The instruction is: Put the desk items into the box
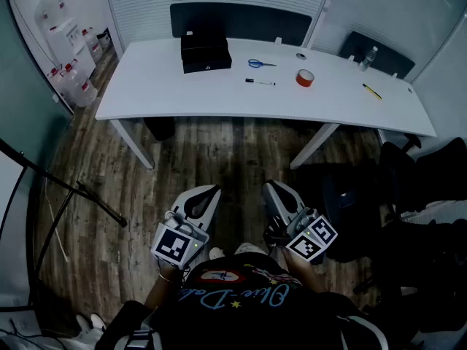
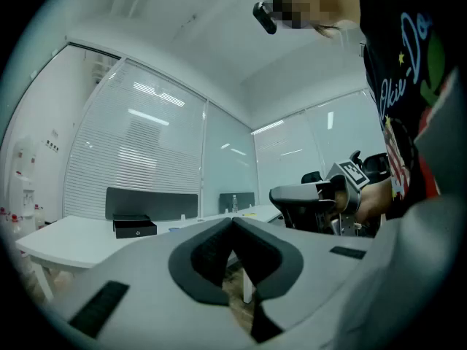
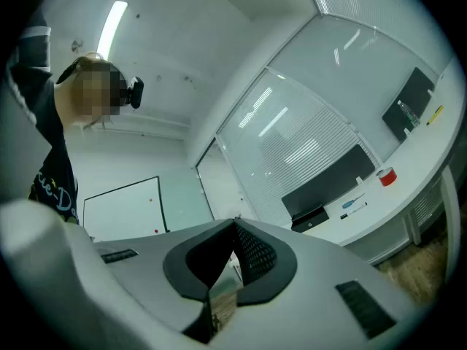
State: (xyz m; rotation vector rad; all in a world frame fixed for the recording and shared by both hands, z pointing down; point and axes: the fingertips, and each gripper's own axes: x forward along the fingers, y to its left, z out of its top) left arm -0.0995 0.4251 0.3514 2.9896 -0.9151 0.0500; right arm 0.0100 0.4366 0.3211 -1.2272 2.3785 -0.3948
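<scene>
Left gripper (image 1: 206,190) & right gripper (image 1: 273,186) pinched shut, empty, low by the body, prob. pre-start, as blue-handled scissors (image 1: 257,63), black marker pen (image 1: 260,82) & red tape roll (image 1: 305,78) lie on white desk (image 1: 175,97) near black rectangular box (image 1: 206,52).

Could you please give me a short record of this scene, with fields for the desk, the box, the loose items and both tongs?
Desk: white, ahead of the person, apart from both tongs
Box: black, on the desk, left of the items
Items: scissors, marker, red tape, yellow pen, all lying on the desk outside the box
Left tongs: shut, empty, held low near the body
Right tongs: shut, empty, held low near the body
Stage: nothing picked up yet
</scene>
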